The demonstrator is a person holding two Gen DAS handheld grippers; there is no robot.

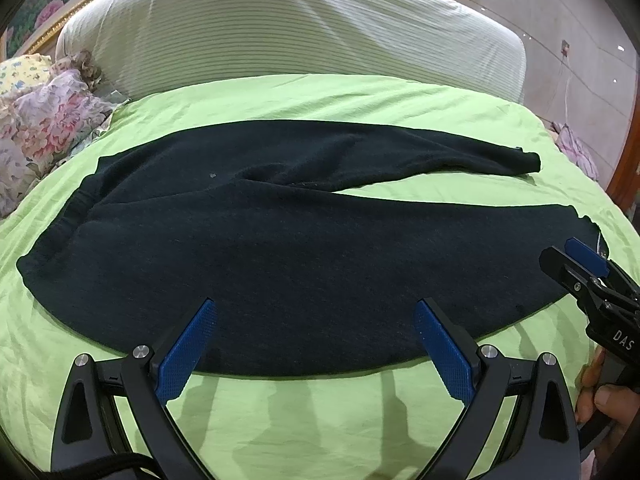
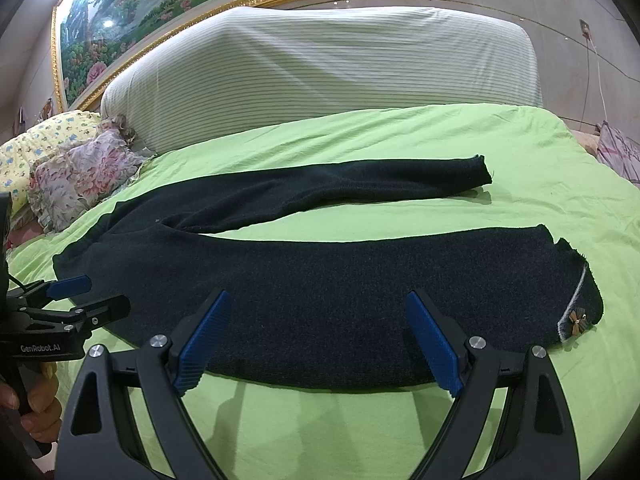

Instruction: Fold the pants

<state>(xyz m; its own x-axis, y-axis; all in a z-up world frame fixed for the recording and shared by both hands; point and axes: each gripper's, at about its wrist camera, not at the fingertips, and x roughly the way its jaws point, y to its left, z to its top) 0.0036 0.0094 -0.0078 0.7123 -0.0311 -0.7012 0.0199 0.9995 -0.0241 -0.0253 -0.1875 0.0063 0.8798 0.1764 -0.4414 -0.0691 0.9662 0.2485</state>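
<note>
Dark navy knit pants (image 1: 280, 240) lie spread flat across the middle of the bed's lime-green sheet (image 1: 320, 96), waistband toward the left edge and both legs reaching toward the right edge. The far leg (image 2: 360, 184) angles away from the near leg (image 2: 360, 288), leaving a wedge of green between them. At the near leg's cuff, a small brown flower-shaped ornament (image 2: 578, 316) sits beside a pale stripe.

The left gripper (image 1: 316, 344) hovers over the near edge of the pants, its blue-padded fingers (image 1: 186, 356) spread wide and holding nothing. The right gripper (image 2: 318, 340) hovers over the near leg, its fingers (image 2: 434, 348) likewise wide and empty.

Behind the bed stands a striped white-covered headboard (image 2: 320, 68), with floral pillows (image 2: 84, 176) at the left edge and a gold-framed landscape painting (image 2: 160, 4) on the wall.
</note>
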